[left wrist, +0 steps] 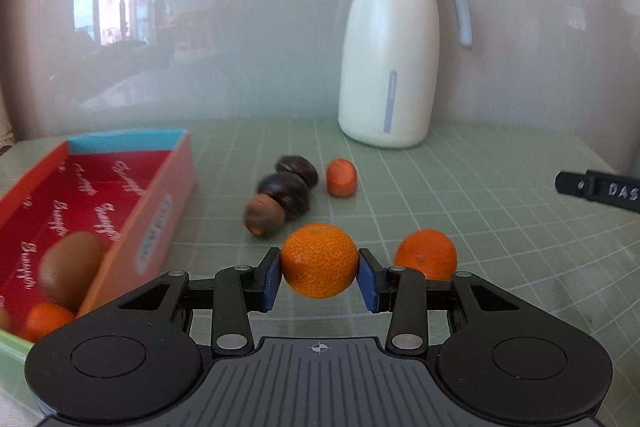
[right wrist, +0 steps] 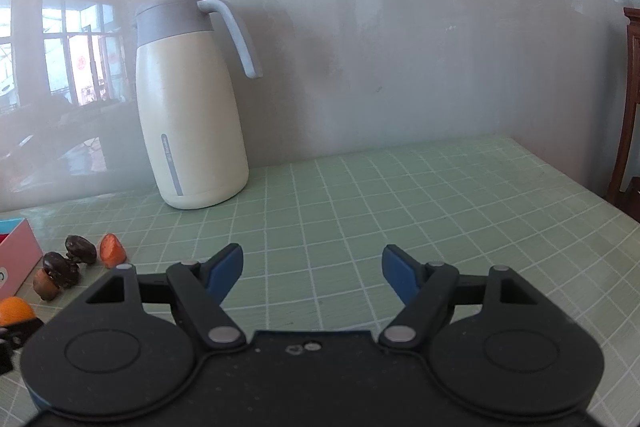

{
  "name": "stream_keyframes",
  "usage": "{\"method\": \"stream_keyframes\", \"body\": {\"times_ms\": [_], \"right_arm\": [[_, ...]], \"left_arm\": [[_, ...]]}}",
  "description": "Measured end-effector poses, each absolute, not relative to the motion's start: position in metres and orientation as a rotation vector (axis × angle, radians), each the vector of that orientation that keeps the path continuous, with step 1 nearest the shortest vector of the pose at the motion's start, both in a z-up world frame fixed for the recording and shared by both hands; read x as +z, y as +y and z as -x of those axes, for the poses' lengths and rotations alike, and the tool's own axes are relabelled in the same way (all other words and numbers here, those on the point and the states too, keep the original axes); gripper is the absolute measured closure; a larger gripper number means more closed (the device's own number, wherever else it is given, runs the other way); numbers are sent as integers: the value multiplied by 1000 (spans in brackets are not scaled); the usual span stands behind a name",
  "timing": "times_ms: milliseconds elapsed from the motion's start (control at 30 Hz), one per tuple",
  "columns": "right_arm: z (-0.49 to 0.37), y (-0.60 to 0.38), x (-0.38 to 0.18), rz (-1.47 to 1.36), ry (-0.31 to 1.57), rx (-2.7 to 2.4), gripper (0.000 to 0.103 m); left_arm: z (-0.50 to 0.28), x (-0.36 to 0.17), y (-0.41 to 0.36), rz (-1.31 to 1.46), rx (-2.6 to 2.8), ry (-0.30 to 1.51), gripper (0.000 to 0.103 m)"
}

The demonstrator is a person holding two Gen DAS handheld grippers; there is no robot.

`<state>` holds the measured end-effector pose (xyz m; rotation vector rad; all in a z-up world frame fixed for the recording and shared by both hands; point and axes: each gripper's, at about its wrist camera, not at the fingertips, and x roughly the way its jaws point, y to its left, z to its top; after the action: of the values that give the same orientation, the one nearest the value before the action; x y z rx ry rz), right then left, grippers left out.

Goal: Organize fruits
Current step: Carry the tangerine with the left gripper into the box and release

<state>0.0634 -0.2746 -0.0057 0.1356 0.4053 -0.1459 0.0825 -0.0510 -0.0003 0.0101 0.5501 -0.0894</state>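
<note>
You have a tangerine pinched between the blue pads of your left claw, which is closed narrow on it, one pad on each side of the fruit. The fruit seems to sit just above the mat, so this looks like the pick step, with the carry to the box next. That box stands at the mat's left edge, its open red inside already holding a kiwi and an orange fruit near its front end. For the next move you probably need to lift clear, swing left over the pink side wall, and let go above a bare part of the floor. A second tangerine lies just beside the held one on the right; mind it as you lift. Farther back, toward the middle of the mat, lie two dark fruits, a brown one touching them and a small orange piece. A jug stands at the back edge by the wall. Your right claw is wide and empty, over bare mat on the right.
</note>
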Motion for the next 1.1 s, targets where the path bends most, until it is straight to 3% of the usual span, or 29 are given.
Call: {"method": "stream_keyframes", "body": {"times_ms": [567,1100], "right_arm": [[-71,-210,-2,-89,419,-58,26],[-78,-166,-6,-53,427,9,26]], "left_arm": [[-49,26,37,1,73,458,63],[-55,13,112,62,248,510,62]]}}
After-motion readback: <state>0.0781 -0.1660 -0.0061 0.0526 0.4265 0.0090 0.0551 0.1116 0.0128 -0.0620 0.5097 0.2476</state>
